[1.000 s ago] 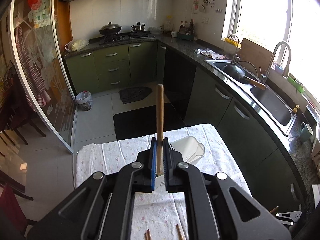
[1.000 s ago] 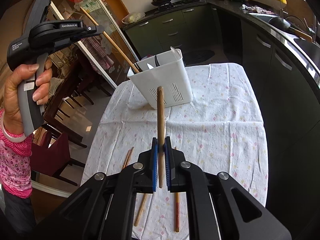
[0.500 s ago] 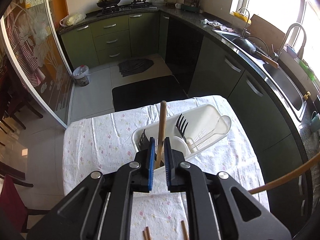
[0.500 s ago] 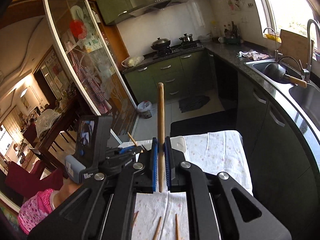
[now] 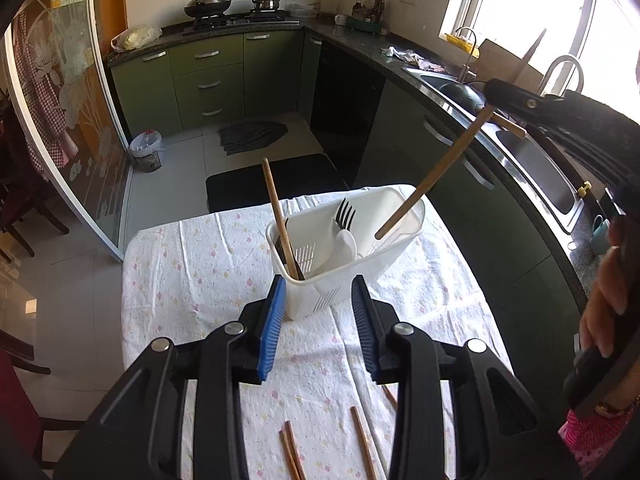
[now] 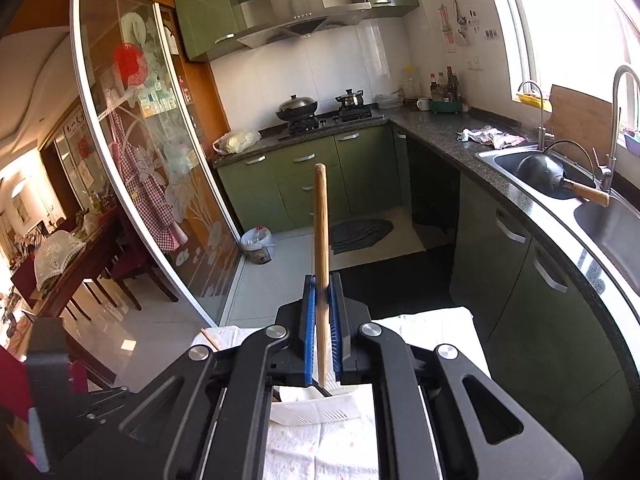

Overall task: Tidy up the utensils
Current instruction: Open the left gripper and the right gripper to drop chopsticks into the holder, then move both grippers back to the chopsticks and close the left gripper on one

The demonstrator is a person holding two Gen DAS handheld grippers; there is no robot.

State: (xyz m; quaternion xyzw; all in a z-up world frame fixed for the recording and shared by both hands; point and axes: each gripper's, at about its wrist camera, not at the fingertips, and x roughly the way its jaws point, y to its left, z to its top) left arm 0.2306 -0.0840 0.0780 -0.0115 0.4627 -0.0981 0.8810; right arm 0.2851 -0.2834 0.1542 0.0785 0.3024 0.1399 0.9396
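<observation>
A white utensil basket (image 5: 384, 256) stands on the cloth-covered table (image 5: 192, 264). It holds a black fork (image 5: 345, 213), a white spoon (image 5: 340, 250) and a wooden chopstick (image 5: 280, 220) leaning in its left compartment. My left gripper (image 5: 318, 322) is open and empty, just in front of the basket. My right gripper (image 6: 322, 332) is shut on a second wooden chopstick (image 6: 321, 248). In the left wrist view that chopstick (image 5: 432, 176) slants down over the basket's right compartment, tip just above the rim.
Several loose chopsticks (image 5: 362, 440) lie on the cloth near me. The kitchen counter with a sink (image 5: 532, 160) runs along the right. A glass sliding door (image 5: 60, 120) stands at the left. The person's hand (image 5: 608, 292) holds the right gripper's handle.
My left gripper has opened and let go of its chopstick, which now stands in the basket. My right gripper has carried its chopstick over the basket.
</observation>
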